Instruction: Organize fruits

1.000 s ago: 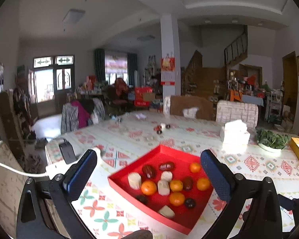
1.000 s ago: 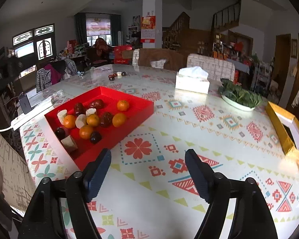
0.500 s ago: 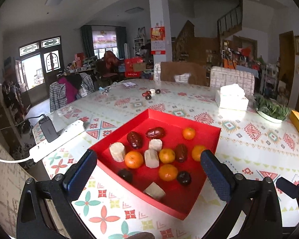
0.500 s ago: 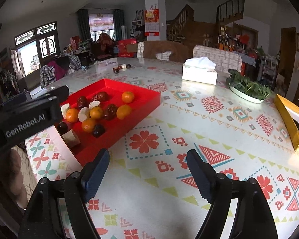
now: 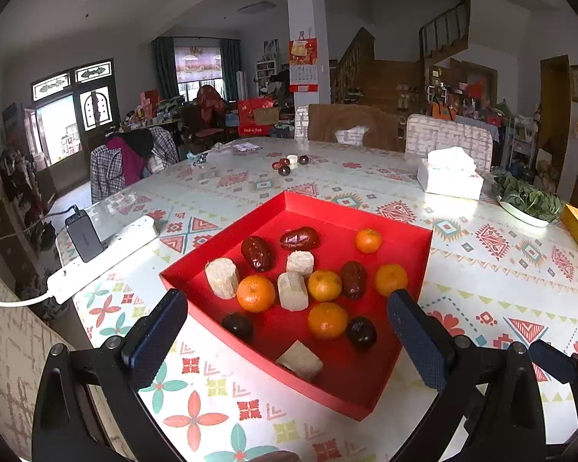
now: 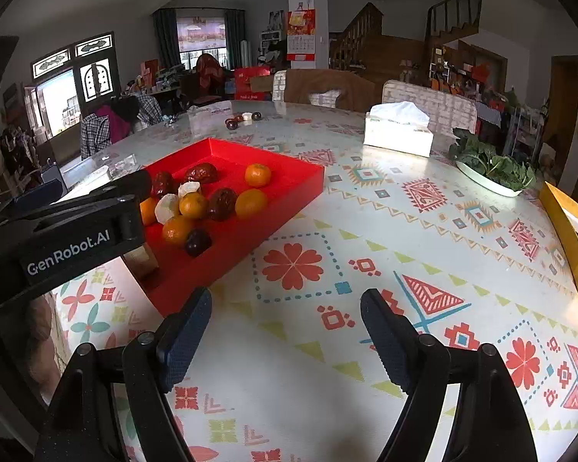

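Both tools stand released, with nothing between their pads. Left tool [image 5: 287,337] hangs over the near corner of a red tray [image 5: 424,254] on the worktop [image 5: 481,269], jaws spread wide so that much of the fruit shows between the two blue pads. Ahead of it in the tray lie five small oranges [image 5: 255,292], three wrinkled dark red dates [image 5: 257,253], two round dark fruits [image 5: 361,332] and four pale, stubby cut pieces [image 5: 222,277]; one pale piece lies closest to the tool, near the tray's front wall. The pieces lie mixed, several touching: an orange sits against a pale piece, with a date just beside another orange.

Right tool [image 6: 285,337] hangs over bare patterned worktop, to the right of the tray, its left pad just beside the tray's near corner. The black body of the left tool crosses in from its left and hides part of the tray.

Further ahead of both tools, well apart from the tray, a few loose dark fruits [image 5: 284,170] and a small white thing lie together on the worktop. Off to the right stand a white tissue box [image 6: 399,131], a dish of leafy greens [image 6: 489,169] and a yellow box [image 6: 568,231] at the worktop's edge. To the left of the left tool lies a white power strip [image 5: 104,258] with a black charger plugged in.
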The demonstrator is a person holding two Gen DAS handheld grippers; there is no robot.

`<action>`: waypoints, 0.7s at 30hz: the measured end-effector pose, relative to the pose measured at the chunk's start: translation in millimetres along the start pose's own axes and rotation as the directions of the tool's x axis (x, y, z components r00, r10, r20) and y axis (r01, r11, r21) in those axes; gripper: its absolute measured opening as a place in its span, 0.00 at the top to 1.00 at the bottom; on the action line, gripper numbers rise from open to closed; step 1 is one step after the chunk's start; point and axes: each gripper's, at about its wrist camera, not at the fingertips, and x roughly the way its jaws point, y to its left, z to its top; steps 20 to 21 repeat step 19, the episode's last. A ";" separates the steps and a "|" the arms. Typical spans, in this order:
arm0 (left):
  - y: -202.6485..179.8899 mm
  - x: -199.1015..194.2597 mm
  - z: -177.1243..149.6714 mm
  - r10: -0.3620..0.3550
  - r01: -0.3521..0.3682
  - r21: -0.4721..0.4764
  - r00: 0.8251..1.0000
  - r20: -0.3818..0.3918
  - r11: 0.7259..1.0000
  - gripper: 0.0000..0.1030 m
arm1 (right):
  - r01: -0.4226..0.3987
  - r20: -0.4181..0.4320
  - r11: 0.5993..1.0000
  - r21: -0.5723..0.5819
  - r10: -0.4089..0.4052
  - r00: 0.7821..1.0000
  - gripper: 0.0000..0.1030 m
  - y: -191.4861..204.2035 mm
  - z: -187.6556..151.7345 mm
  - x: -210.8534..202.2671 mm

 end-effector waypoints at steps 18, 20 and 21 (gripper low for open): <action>10.3 -8.3 17.0 -0.026 0.027 -0.022 0.999 0.026 0.999 0.00 | 0.015 0.035 1.000 0.013 -0.016 0.999 0.19 -5.7 5.0 -8.8; 8.7 -10.8 21.7 -0.035 0.036 -0.022 0.999 0.028 0.999 0.00 | 0.019 0.040 1.000 0.021 -0.020 0.999 0.19 -8.6 6.0 -11.0; 8.7 -10.8 21.7 -0.035 0.036 -0.022 0.999 0.028 0.999 0.00 | 0.019 0.040 1.000 0.021 -0.020 0.999 0.19 -8.6 6.0 -11.0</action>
